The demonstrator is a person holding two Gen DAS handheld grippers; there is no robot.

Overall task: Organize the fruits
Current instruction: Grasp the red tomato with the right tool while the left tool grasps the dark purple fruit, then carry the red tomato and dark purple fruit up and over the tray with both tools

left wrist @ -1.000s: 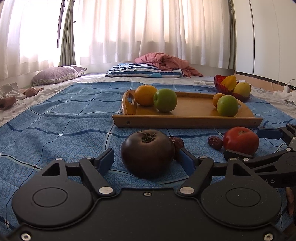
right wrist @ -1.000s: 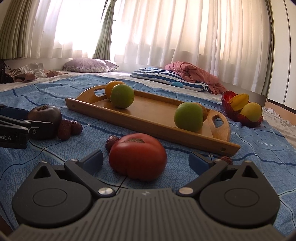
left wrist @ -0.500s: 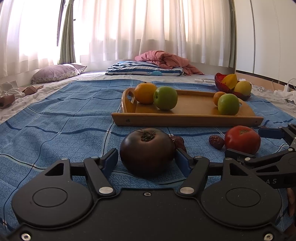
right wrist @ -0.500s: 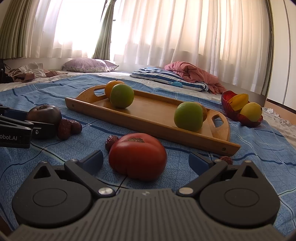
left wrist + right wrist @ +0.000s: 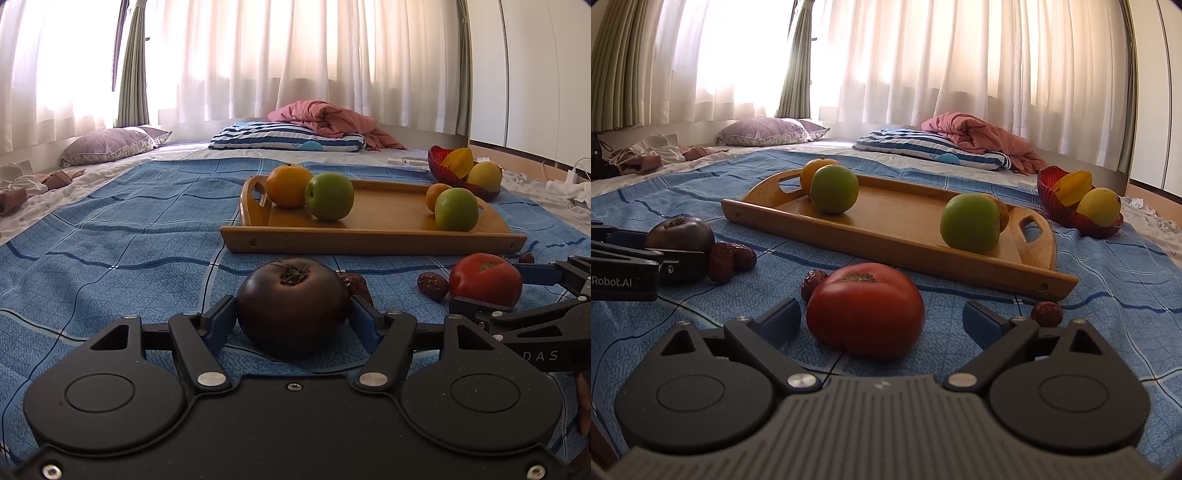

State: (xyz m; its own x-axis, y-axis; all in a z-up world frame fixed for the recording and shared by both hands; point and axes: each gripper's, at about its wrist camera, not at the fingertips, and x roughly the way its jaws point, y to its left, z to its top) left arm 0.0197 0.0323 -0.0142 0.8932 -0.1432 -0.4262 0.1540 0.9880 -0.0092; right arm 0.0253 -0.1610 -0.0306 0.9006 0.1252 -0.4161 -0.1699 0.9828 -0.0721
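Note:
A dark purple tomato (image 5: pixel 291 306) lies on the blue blanket, and my left gripper (image 5: pixel 291 321) is shut on it, both blue pads touching its sides. A red tomato (image 5: pixel 864 310) lies on the blanket between the fingers of my right gripper (image 5: pixel 882 321), which is open with gaps on both sides. The wooden tray (image 5: pixel 369 236) beyond holds two oranges and two green apples (image 5: pixel 328 195). The left gripper also shows in the right wrist view (image 5: pixel 635 258), as does the dark tomato (image 5: pixel 679 232).
Several red dates (image 5: pixel 729 256) lie on the blanket near the tomatoes. A red bowl (image 5: pixel 1067 210) with yellow fruit stands at the back right. Pillows and a pink quilt (image 5: pixel 325 120) lie by the curtains.
My left gripper's fingers have closed inward until they touch the dark tomato. The right gripper and the red tomato have not moved.

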